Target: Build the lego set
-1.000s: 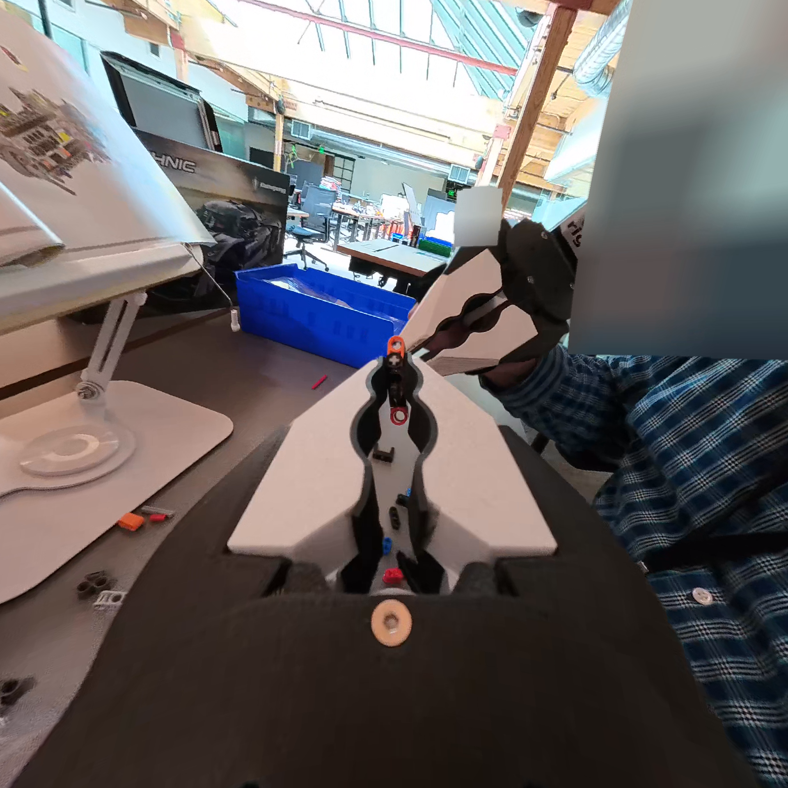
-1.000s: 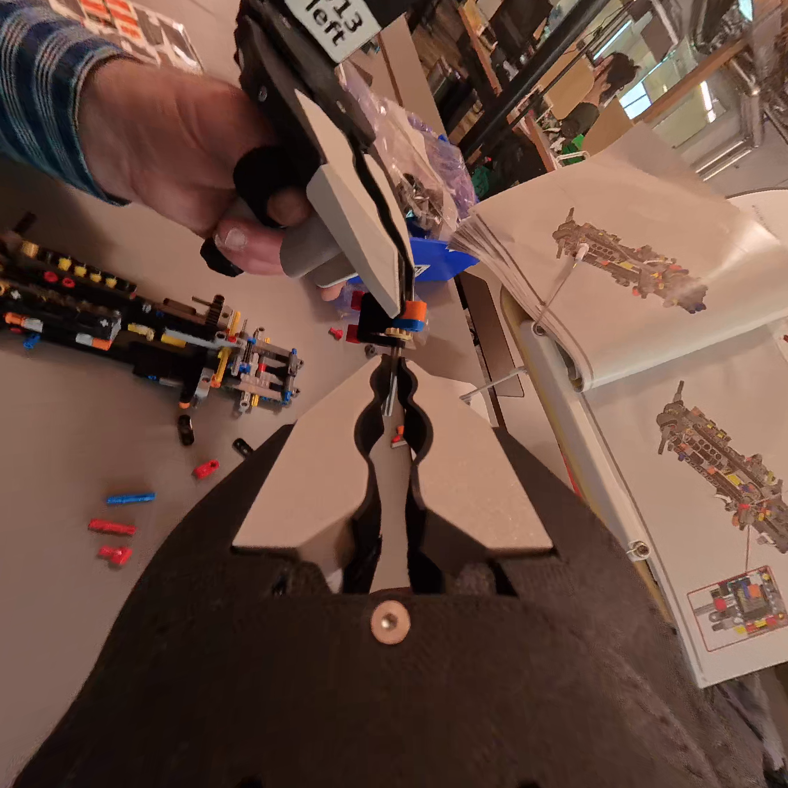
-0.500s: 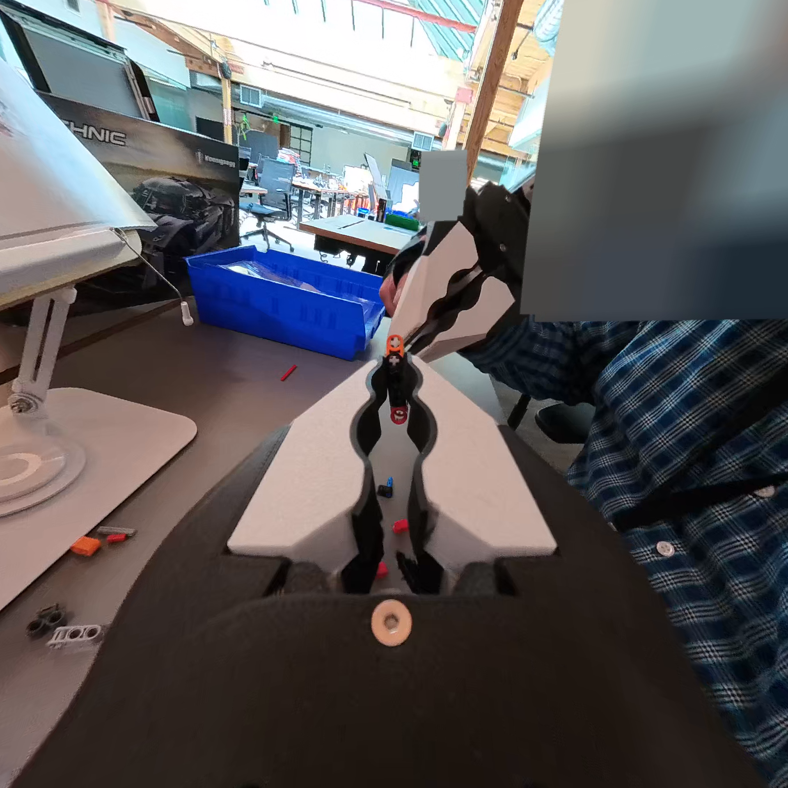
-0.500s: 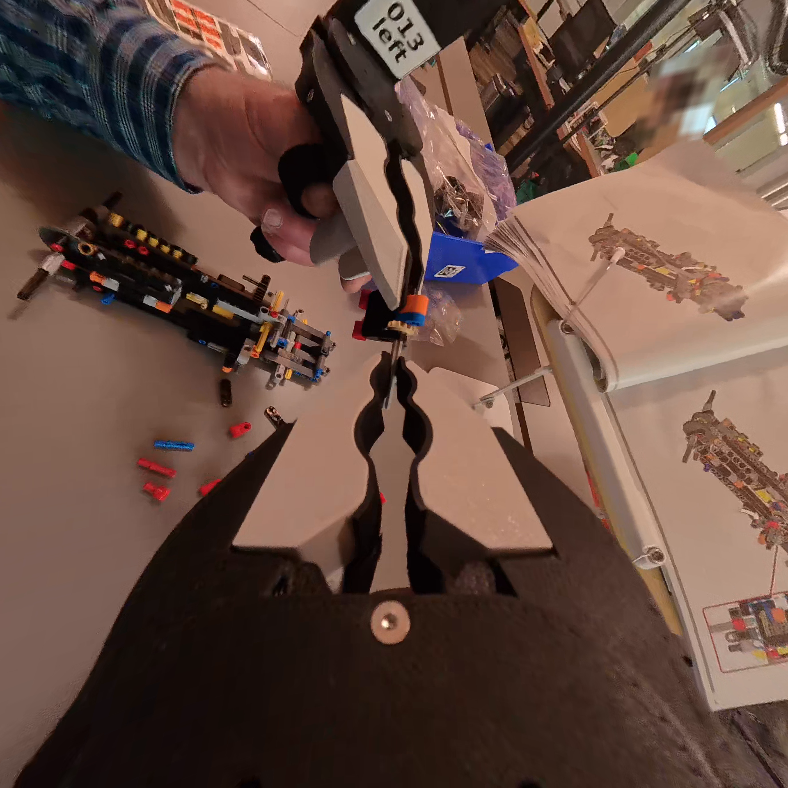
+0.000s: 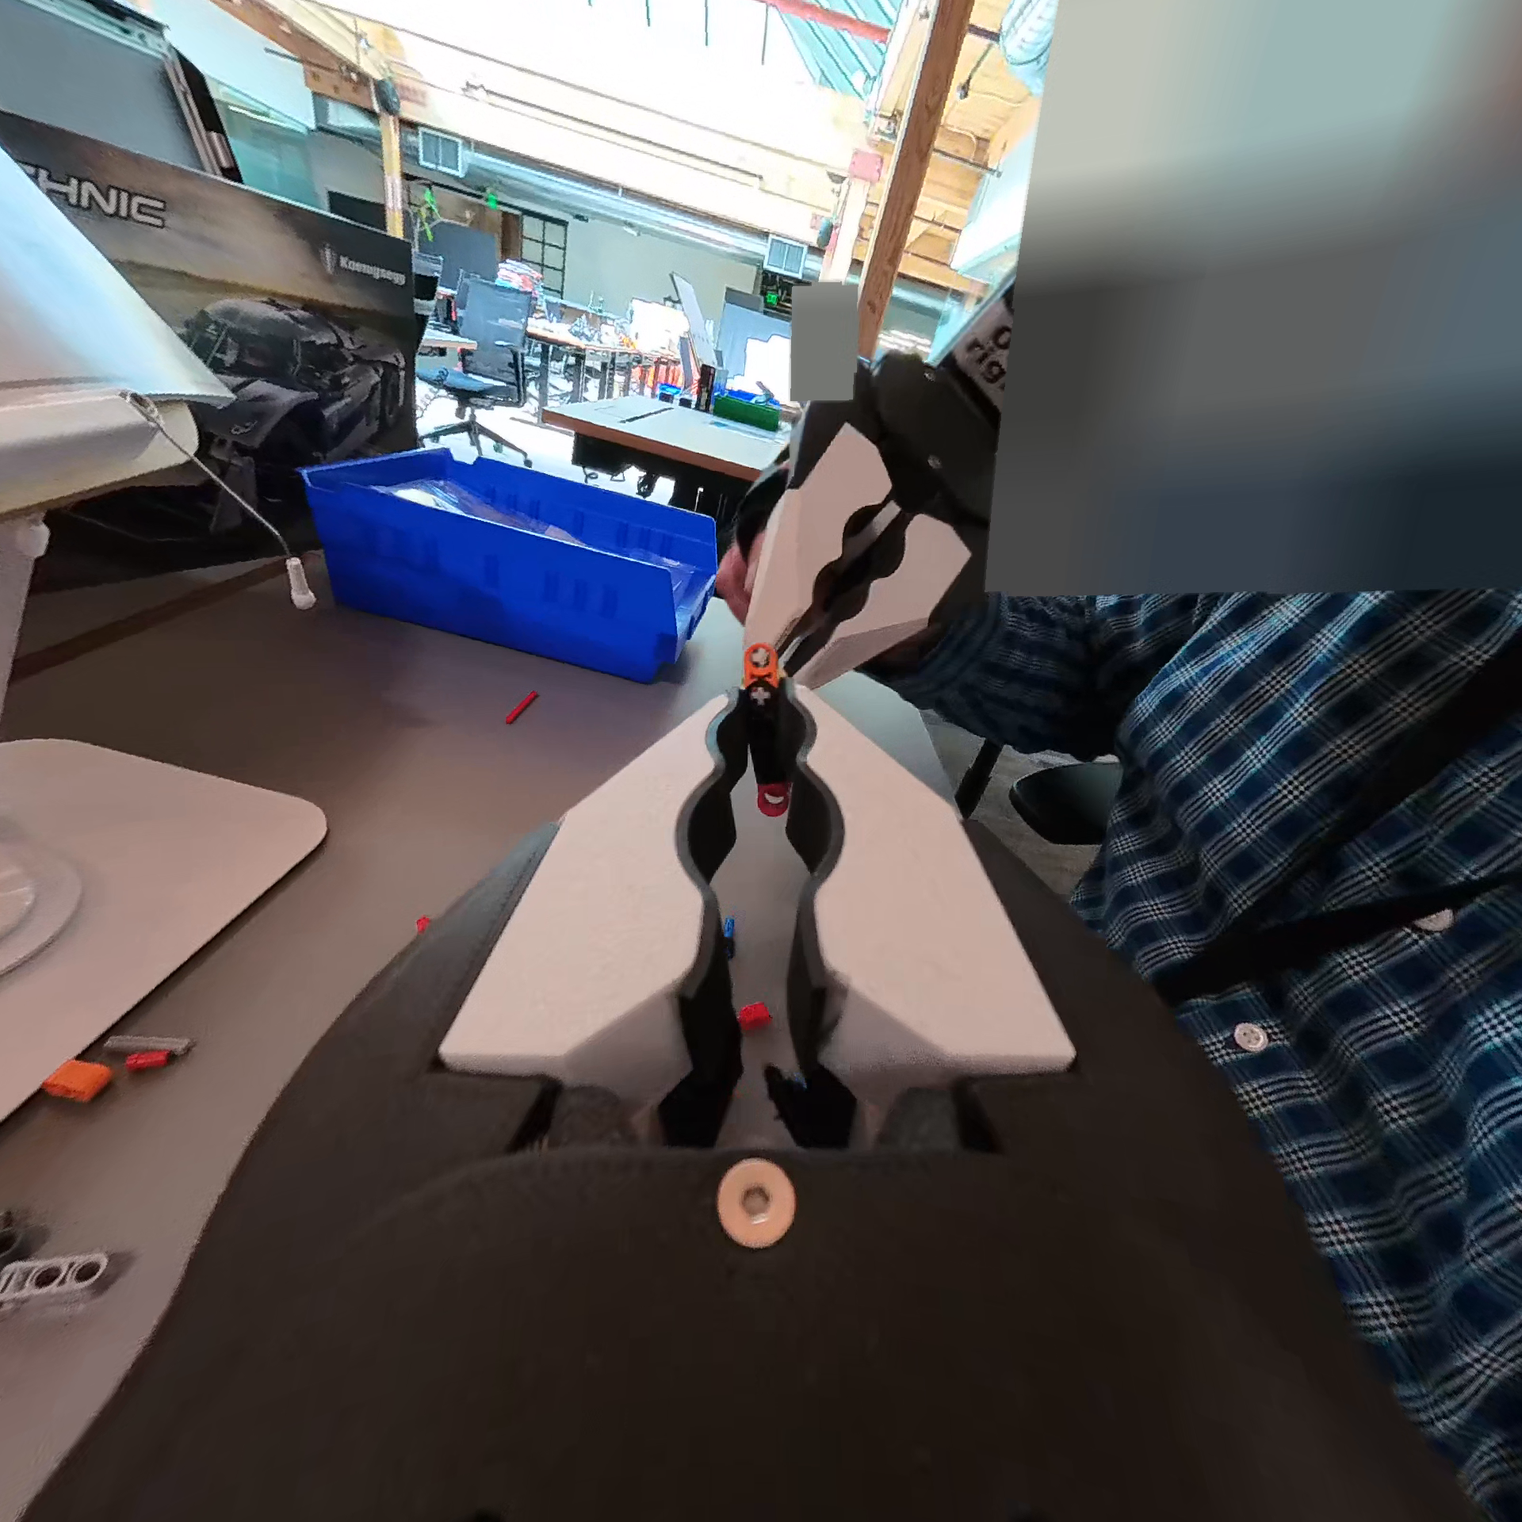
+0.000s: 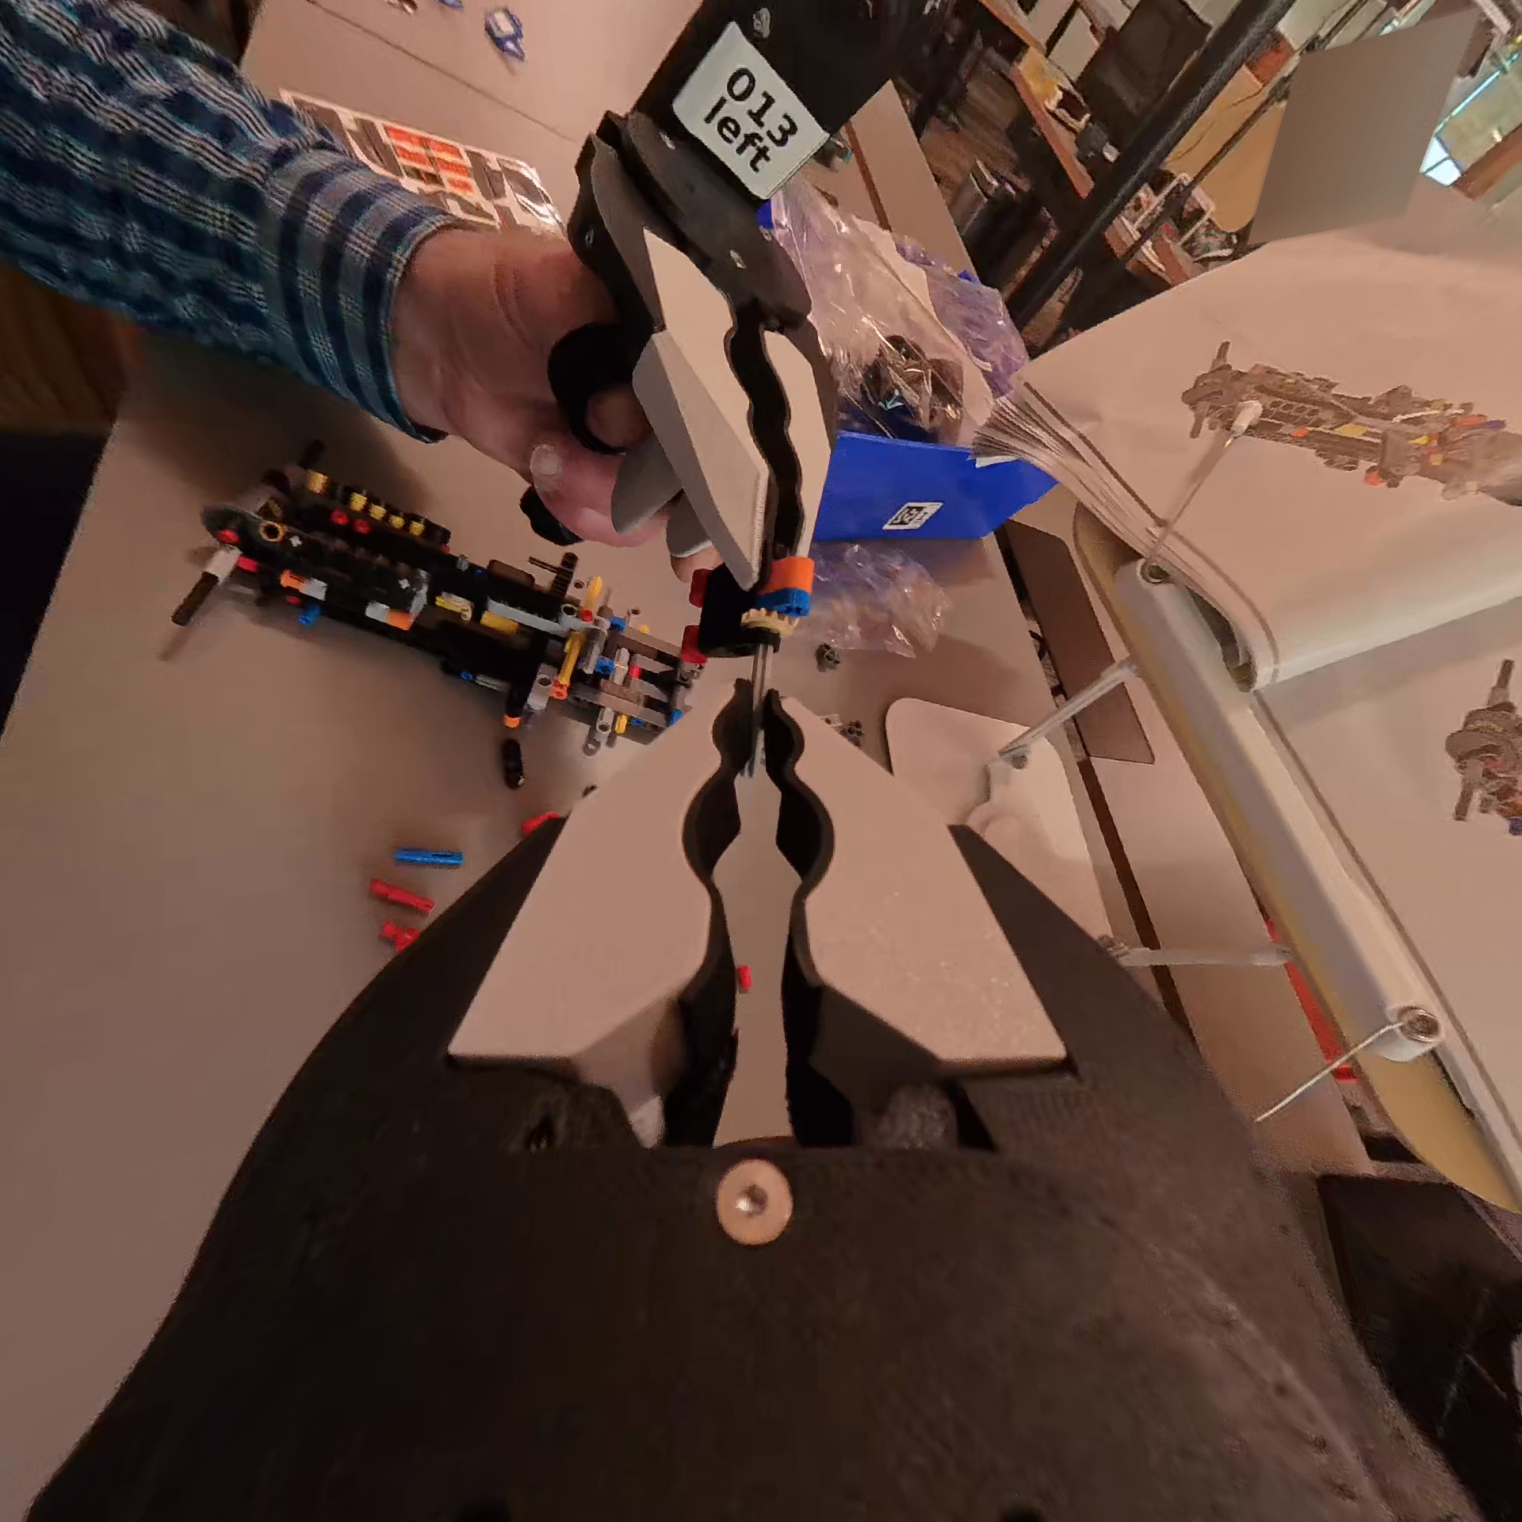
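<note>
A small lego piece, black with orange, blue and a yellow gear, is held above the tabletop in the left gripper, fingers closed on it. Its thin axle is pinched by the right gripper. A blue bin holds plastic bags. The larger build lies below a hand.

Small sub-assembly held above the table: black block with red pin ends, tan gear, blue and orange pieces stacked at one end. A thin grey axle runs out of its gear side. Long partly built chassis lies flat on the table, black beams studded with yellow, red, blue and orange bits. Loose pins, one blue and some red, lie near it.
</note>
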### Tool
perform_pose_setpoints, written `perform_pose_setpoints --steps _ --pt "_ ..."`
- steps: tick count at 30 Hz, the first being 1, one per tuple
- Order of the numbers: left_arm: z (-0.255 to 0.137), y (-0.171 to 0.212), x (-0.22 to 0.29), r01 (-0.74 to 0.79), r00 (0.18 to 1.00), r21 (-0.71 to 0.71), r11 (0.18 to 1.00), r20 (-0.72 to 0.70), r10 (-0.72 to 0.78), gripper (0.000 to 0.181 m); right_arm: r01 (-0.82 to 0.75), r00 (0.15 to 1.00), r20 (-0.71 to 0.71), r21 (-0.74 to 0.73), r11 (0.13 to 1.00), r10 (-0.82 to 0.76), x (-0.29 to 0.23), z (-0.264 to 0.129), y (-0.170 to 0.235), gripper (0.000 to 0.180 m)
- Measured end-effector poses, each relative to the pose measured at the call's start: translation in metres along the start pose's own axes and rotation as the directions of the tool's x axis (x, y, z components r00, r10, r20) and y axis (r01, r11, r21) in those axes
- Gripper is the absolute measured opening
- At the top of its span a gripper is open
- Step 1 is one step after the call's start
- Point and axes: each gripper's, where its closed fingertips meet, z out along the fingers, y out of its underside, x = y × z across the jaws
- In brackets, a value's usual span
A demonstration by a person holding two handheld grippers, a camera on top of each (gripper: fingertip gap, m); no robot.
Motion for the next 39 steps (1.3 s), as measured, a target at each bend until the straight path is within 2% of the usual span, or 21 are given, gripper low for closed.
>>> perform_pose_setpoints --steps 1,7,14,20,23,25,28,31,33,39 --pt "0.0 0.0 0.0 -0.008 1.0 -0.006 1.0 0.003 0.008 0.004 0.013 1.0 -0.003 -0.004 1.0 -0.013 0.0 0.0 0.001 0.0" --pt "0.0 0.001 -0.002 0.016 1.0 0.005 1.0 -0.003 -0.016 0.004 -0.003 1.0 -0.024 0.014 1.0 0.003 0.001 0.001 0.002 0.0" --pt "-0.006 0.0 -0.013 0.034 0.997 0.025 0.999 0.063 -0.035 0.004 -0.029 0.99 -0.141 -0.03 0.999 0.024 -0.005 0.006 0.002 0.0" --pt "-0.003 -0.001 -0.011 0.042 0.998 0.035 0.999 0.037 -0.043 0.005 -0.111 0.989 -0.1 0.021 0.994 0.112 -0.002 -0.003 0.005 0.0" --pt "-0.001 0.004 -0.011 0.041 0.999 0.015 0.999 0.027 -0.042 0.005 -0.144 0.987 -0.076 -0.014 0.99 0.142 -0.004 0.004 0.014 0.001" --pt "0.004 0.008 -0.01 0.036 0.999 0.001 0.999 0.031 -0.036 0.005 -0.115 0.987 -0.113 0.025 0.993 0.117 0.001 0.003 0.006 0.001" --pt "0.009 0.012 -0.009 0.04 0.999 -0.008 0.999 0.031 -0.04 0.005 -0.053 0.989 -0.144 -0.058 0.997 0.045 0.001 0.011 0.01 0.004" --pt "0.01 0.011 -0.006 0.049 0.999 0.012 0.999 0.013 -0.049 0.005 -0.07 0.987 -0.148 -0.058 0.996 0.061 0.002 0.012 0.012 0.007" --pt "0.011 0.01 -0.004 0.034 0.999 0.013 0.999 0.012 -0.034 0.005 -0.073 0.988 -0.141 -0.064 0.995 0.063 0.001 0.012 0.012 0.002" --pt "0.012 0.014 -0.005 -0.014 0.999 -0.018 1.0 0.045 0.015 0.005 -0.01 0.985 -0.173 -0.111 0.994 -0.01 0.002 0.012 0.018 0.001"
